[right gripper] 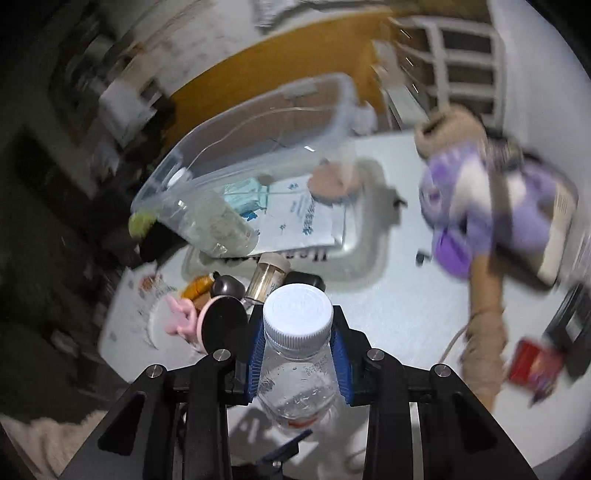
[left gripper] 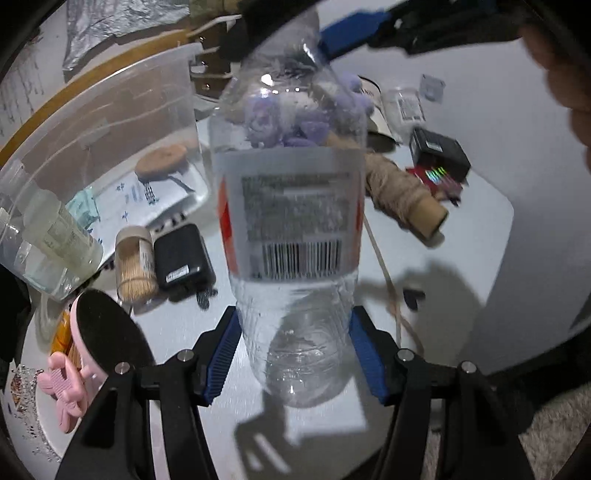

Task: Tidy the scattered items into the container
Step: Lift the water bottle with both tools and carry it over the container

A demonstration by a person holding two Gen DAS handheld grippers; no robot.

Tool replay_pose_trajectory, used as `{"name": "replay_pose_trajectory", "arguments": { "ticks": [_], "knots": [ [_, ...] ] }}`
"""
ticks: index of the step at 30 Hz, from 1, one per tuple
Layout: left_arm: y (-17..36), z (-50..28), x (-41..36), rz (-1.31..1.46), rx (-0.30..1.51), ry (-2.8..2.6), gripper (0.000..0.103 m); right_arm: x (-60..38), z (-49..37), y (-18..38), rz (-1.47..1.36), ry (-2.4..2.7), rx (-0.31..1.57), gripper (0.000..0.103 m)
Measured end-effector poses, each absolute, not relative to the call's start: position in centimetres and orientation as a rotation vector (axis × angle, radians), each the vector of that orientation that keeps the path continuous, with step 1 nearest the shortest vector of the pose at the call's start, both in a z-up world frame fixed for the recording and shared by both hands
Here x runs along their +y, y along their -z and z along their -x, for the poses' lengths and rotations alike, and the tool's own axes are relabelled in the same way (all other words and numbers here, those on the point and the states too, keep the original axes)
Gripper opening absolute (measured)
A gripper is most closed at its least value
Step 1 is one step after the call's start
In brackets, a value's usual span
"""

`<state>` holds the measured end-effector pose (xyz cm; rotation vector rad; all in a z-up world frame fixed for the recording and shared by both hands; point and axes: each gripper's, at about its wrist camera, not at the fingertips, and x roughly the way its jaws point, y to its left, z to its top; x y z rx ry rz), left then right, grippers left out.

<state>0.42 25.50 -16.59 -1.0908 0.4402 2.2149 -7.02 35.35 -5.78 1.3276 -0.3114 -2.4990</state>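
Observation:
A clear plastic bottle (left gripper: 295, 206) with a grey barcode label and a white cap (right gripper: 297, 310) hangs above the white table. My left gripper (left gripper: 295, 354) is shut on its lower body. My right gripper (right gripper: 299, 358) is shut on its neck, just under the cap. One blue finger (left gripper: 351, 31) of the right gripper shows at the bottle's top in the left wrist view. The clear plastic container (left gripper: 110, 122) (right gripper: 258, 147) stands to the left of the bottle. It holds papers, a small clear bottle and a brown round item.
A toothpick jar (left gripper: 135, 262) and a black charger (left gripper: 183, 258) lie by the container. A pink comb (left gripper: 66, 384) and a round black disc (left gripper: 107, 332) sit at the near left. A twine roll (left gripper: 402, 195), a purple plush (right gripper: 480, 199), a black box (left gripper: 439, 151) and a red pack (right gripper: 532, 365) lie to the right.

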Motion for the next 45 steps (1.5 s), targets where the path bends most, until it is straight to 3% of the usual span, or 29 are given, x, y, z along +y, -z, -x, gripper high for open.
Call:
{"name": "replay_pose_trajectory", "arguments": {
  "ticks": [11, 22, 26, 36, 45],
  "knots": [
    [15.7, -1.1, 24.4, 0.905, 0.333, -2.404, 0.059, 32.5, 7.0, 3.9, -1.32, 2.531, -0.13, 0.034],
    [1.0, 4.0, 19.9, 0.377, 0.316, -2.754, 0.059, 26.7, 8.1, -13.0, -0.775, 2.601, 0.138, 0.034],
    [-1.7, 7.9, 18.4, 0.272, 0.32, -2.825, 0.06, 24.7, 10.3, -15.8, -0.652, 2.632, 0.196, 0.034],
    [1.7, 15.9, 16.4, 0.425, 0.301, -2.824, 0.062, 22.3, 18.8, -12.1, -0.741, 2.666, 0.182, 0.034],
    [5.0, 16.1, 13.7, 0.546, 0.286, -2.754, 0.064, 20.9, 23.5, -7.5, -0.889, 2.627, 0.175, 0.034]
  ]
}}
